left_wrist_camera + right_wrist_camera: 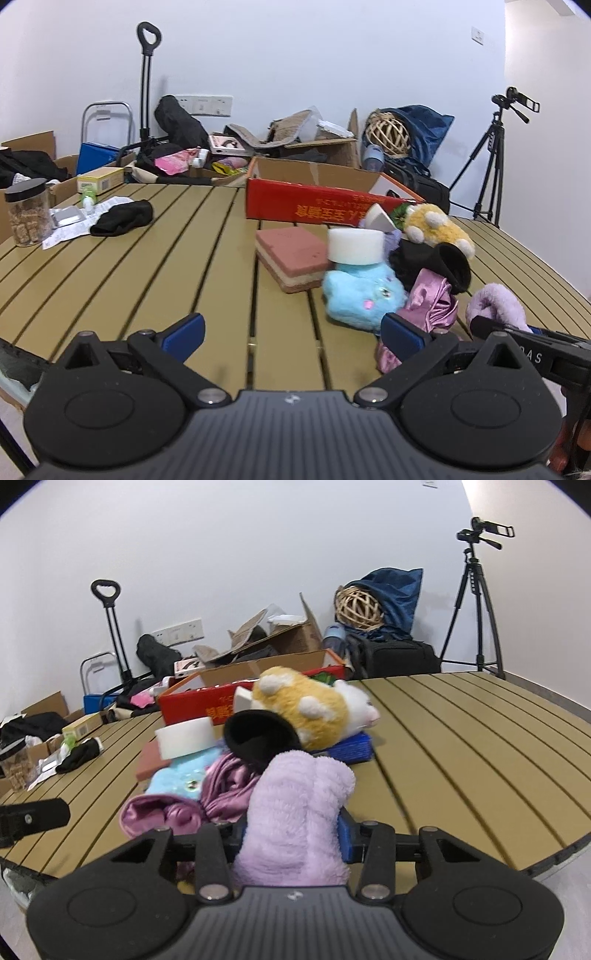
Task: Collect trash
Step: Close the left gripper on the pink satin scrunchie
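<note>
Right wrist view: your right gripper [293, 834] is clamped on a fluffy lilac cloth [295, 812], its blue pads pressed into the pile on both sides, near the front edge of the slatted table [461, 760]. The cloth fills the gap between the fingers and stands up in front of the lens. Just behind it lies a heap of soft things: a shiny pink satin cloth [221, 794], a black sock [258, 738] with its mouth open toward you, a light blue plush toy [181, 775], a white foam block [184, 736] resting on top of that toy, and a yellow-and-white plush toy [314, 709] lying over a blue brush [351, 751]. A red cardboard box [192, 705] stands open behind the heap, at the far edge of the table.

Left wrist view: your left gripper [291, 332] hovers over bare slats with its jaws spread wide and nothing between them. The same heap sits to its right, with a pink layered sponge [291, 258] flat on the table just left of the blue toy. The lilac cloth shows at the right edge, beside the black body of your other tool. Far left on the table, well apart from the heap, lie a black cloth [123, 218], a paper receipt [70, 230] and a jar [27, 212] with a black lid.
</note>
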Action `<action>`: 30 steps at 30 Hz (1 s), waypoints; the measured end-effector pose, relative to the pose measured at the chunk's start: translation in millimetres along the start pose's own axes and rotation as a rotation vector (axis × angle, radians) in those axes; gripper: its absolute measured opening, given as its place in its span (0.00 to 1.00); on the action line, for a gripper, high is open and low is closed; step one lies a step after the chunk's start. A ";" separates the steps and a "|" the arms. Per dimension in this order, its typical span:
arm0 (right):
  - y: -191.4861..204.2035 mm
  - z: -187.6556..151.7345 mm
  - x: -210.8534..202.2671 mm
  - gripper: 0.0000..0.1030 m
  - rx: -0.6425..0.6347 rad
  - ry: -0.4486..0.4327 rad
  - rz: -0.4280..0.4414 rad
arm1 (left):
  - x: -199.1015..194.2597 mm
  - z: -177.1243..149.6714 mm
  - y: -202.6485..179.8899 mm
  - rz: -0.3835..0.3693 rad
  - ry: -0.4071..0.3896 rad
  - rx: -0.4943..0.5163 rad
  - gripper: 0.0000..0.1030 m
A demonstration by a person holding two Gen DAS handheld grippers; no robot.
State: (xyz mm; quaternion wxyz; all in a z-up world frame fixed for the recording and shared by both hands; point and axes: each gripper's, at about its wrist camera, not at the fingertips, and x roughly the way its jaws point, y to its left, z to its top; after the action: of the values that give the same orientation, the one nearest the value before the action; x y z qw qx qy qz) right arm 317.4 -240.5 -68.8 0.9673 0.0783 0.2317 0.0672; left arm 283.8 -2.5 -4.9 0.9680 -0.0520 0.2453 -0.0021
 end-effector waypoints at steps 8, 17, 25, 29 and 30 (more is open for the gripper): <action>-20.9 0.5 -9.1 0.40 0.019 -0.024 -0.035 | 11.8 0.0 -26.5 -0.065 0.016 0.027 1.00; -39.0 -3.6 -18.5 0.40 0.023 -0.034 -0.083 | 40.6 7.7 -52.0 -0.112 0.050 0.029 1.00; -53.7 -8.0 -26.7 0.40 0.011 -0.042 -0.117 | 66.7 -0.6 -76.8 -0.089 0.083 0.083 1.00; -58.8 -11.1 -27.8 0.40 0.002 -0.034 -0.126 | 77.1 -6.5 -83.7 -0.091 0.102 0.095 0.92; -59.8 -11.9 -28.4 0.40 0.000 -0.033 -0.127 | 78.1 -7.5 -85.5 -0.092 0.102 0.099 0.88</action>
State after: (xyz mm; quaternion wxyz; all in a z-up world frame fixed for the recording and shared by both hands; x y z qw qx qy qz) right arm 292.4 -302.3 -77.8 0.9733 0.0645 0.2201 0.0044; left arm 350.8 -90.6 -39.9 0.9546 -0.0153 0.2913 -0.0611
